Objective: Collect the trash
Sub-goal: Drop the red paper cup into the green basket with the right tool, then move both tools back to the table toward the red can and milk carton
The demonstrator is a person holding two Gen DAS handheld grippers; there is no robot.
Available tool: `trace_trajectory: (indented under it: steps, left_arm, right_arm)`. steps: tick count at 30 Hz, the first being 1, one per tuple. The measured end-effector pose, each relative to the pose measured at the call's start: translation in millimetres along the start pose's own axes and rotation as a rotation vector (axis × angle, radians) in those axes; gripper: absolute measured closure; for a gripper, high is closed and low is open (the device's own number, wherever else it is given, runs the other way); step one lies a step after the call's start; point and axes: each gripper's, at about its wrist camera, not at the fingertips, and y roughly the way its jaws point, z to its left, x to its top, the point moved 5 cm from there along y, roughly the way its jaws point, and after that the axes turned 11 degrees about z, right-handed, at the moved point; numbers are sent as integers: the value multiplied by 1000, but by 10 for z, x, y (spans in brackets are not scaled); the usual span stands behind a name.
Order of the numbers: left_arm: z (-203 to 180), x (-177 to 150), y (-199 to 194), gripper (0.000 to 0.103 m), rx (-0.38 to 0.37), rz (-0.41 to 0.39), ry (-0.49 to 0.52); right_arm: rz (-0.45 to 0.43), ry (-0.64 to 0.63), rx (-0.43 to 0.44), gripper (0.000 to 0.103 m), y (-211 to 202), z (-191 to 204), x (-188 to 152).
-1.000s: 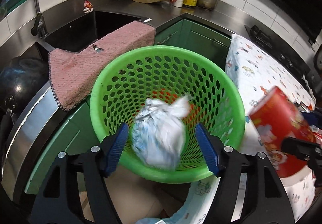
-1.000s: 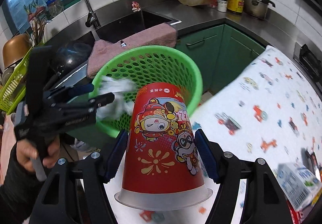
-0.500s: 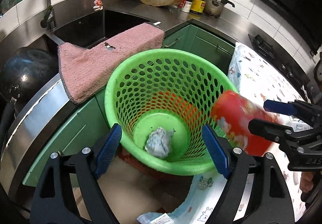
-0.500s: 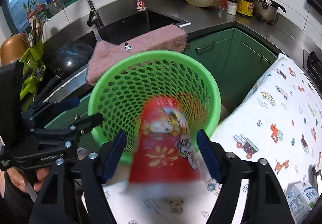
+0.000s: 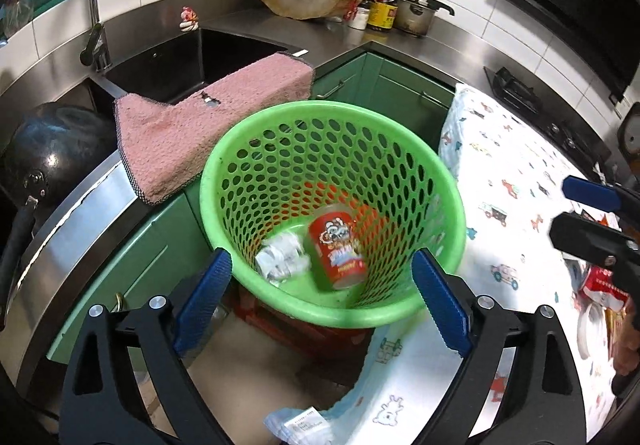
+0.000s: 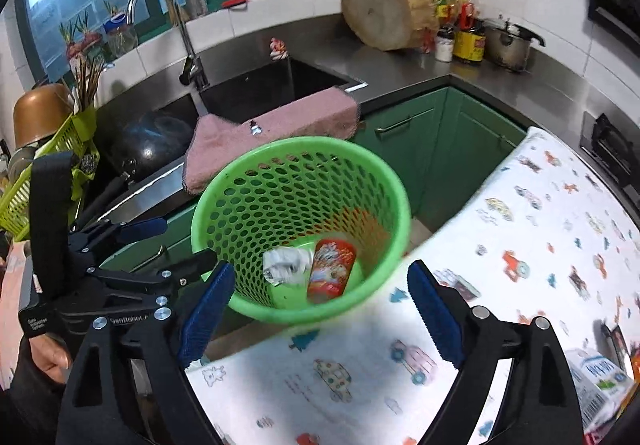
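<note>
Left hand-held gripper [image 6: 180, 241] — partly legible "venRobot".

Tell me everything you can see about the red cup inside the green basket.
The red cup lies tipped on its side at the bottom of the green basket, slightly blurred. It looks like a paper or plastic tub, red with cartoon figures and lettering printed on its wall, and a pale rim at one end. It rests on the basket's solid green floor, right beside a crumpled white paper wad, close to or touching it. Neither hand-held gripper holds it.
</note>
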Motion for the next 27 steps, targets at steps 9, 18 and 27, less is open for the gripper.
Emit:
trace_trajectory:
  steps: [9, 18, 27]
  left_arm:
    - [-358, -87, -116, 10, -17, -9, 54]
    - [-852, -181, -175, 10, -53, -11, 122]
    - [-1257, -343, -196, 10, -86, 3, 164]
  right_arm:
    - [-17, 68, -117, 15, -510, -579, -536]
    - [9, 164, -213, 15, -965, -1250, -1227]
    - [123, 174, -282, 15, -1024, -1745, -1691]
